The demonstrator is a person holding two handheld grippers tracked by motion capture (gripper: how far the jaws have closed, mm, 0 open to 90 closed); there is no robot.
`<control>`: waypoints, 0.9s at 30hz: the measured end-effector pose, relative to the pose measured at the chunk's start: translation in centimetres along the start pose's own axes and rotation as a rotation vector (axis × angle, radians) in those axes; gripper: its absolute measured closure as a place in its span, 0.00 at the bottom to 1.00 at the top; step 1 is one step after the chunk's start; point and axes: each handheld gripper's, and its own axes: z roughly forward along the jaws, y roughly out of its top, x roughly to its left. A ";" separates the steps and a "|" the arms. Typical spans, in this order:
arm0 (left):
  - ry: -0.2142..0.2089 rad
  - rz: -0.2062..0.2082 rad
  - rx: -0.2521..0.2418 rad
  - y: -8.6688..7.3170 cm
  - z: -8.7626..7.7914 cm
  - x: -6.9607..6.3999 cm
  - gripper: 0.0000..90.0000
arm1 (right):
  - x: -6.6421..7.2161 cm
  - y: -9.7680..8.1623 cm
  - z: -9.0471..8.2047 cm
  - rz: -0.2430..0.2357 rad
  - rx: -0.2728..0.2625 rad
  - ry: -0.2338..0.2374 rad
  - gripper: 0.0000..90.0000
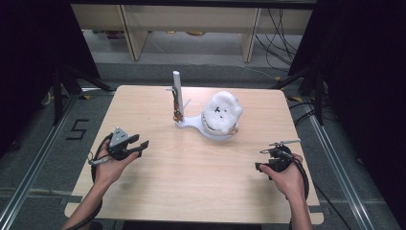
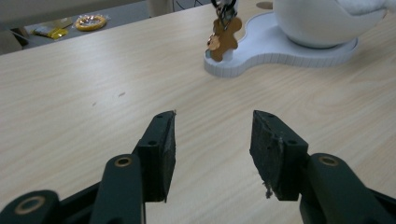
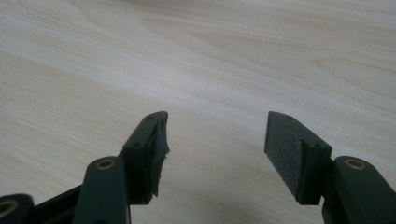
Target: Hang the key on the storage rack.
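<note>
Near the front-left corner of the light wooden table (image 1: 191,182), the left gripper (image 1: 142,146) hangs with its black jaws parted and nothing between them. Near the front-right corner, the right gripper (image 1: 259,167) has its jaws wide apart and bare. Farther back, about mid-table toward the far edge, stands the white plastic stand with upright post (image 1: 178,91); a brown bear-shaped keyring (image 2: 224,39) hangs on it, beside a white rounded bowl-like body (image 1: 221,112).

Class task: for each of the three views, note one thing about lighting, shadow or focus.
High view: the pale wooden table is evenly lit, its surroundings dark. Left gripper view: black jaws sharp, the white curved stand slightly soft. Right gripper view: wood grain blurs toward the top, with faint shadow beneath the jaws.
</note>
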 end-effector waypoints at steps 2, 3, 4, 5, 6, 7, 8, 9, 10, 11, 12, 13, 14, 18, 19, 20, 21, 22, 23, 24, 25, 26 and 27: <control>0.012 -0.016 -0.003 -1.0 -0.4 0.0 0.55 | 0.3 0.0 0.0 0.041 0.021 -0.009 0.45; 0.012 -0.030 -0.011 -1.5 -0.5 0.1 0.55 | 0.3 0.0 0.0 0.030 0.029 0.006 0.45; 0.016 -0.035 -0.010 -2.0 -0.7 0.1 0.55 | 0.3 0.0 0.0 0.029 0.028 0.006 0.45; 0.027 -0.036 -0.010 -2.4 -0.9 0.1 0.54 | 0.2 0.0 0.2 0.016 0.019 0.009 0.45; 0.030 -0.040 -0.012 -2.7 -1.0 0.1 0.54 | 0.1 0.0 0.3 -0.001 0.008 0.006 0.45; 0.030 -0.040 -0.012 -2.7 -1.0 0.1 0.53 | 0.1 0.0 0.3 -0.001 0.008 0.006 0.45; 0.033 -0.049 -0.016 -3.5 -1.2 0.1 0.52 | 0.1 0.0 0.3 -0.011 0.003 0.015 0.45; 0.033 -0.049 -0.016 -3.5 -1.2 0.1 0.52 | 0.1 0.0 0.3 -0.011 0.003 0.015 0.45; 0.035 -0.058 -0.027 -4.0 -1.4 0.2 0.51 | 0.2 0.0 0.4 -0.015 0.001 0.006 0.45; 0.035 -0.058 -0.027 -4.0 -1.4 0.2 0.50 | 0.2 0.0 0.4 -0.015 0.001 0.006 0.45; 0.042 -0.063 -0.032 -4.2 -1.5 0.2 0.50 | 0.3 -0.1 0.3 0.003 0.010 0.002 0.45; 0.048 -0.068 -0.039 -4.4 -1.7 0.2 0.48 | 0.3 -0.1 0.2 -0.004 0.006 0.004 0.45; 0.064 -0.083 -0.051 -4.7 -1.9 0.2 0.48 | 0.4 -0.1 0.1 0.029 0.029 0.006 0.45; 0.077 -0.089 -0.074 -5.2 -2.1 0.3 0.46 | 0.2 -0.2 0.2 -0.001 0.001 -0.003 0.45; 0.080 -0.086 -0.077 -5.2 -2.2 0.3 0.46 | 0.1 -0.2 0.2 -0.017 -0.011 0.002 0.45; 0.079 -0.087 -0.088 -5.3 -2.2 0.3 0.46 | 0.0 -0.2 0.1 -0.018 0.004 0.019 0.45; 0.079 -0.087 -0.088 -5.3 -2.2 0.3 0.46 | 0.0 -0.2 0.1 -0.018 0.004 0.019 0.45; 0.085 -0.087 -0.091 -5.3 -2.3 0.3 0.46 | 0.2 -0.2 0.0 0.007 0.000 0.005 0.45; 0.088 -0.087 -0.085 -5.3 -2.3 0.3 0.46 | 0.2 -0.2 0.0 0.010 0.004 0.004 0.45; 0.089 -0.087 -0.080 -5.2 -2.4 0.3 0.46 | 0.2 -0.2 0.0 0.012 0.002 0.010 0.45; 0.085 -0.089 -0.090 -5.3 -2.3 0.3 0.46 | 0.2 -0.2 -0.1 0.010 -0.001 0.005 0.45; 0.087 -0.088 -0.090 -5.3 -2.3 0.3 0.46 | 0.1 -0.2 0.0 0.002 -0.007 0.007 0.45; 0.087 -0.088 -0.090 -5.3 -2.3 0.3 0.45 | 0.1 -0.2 0.0 0.002 -0.007 0.007 0.45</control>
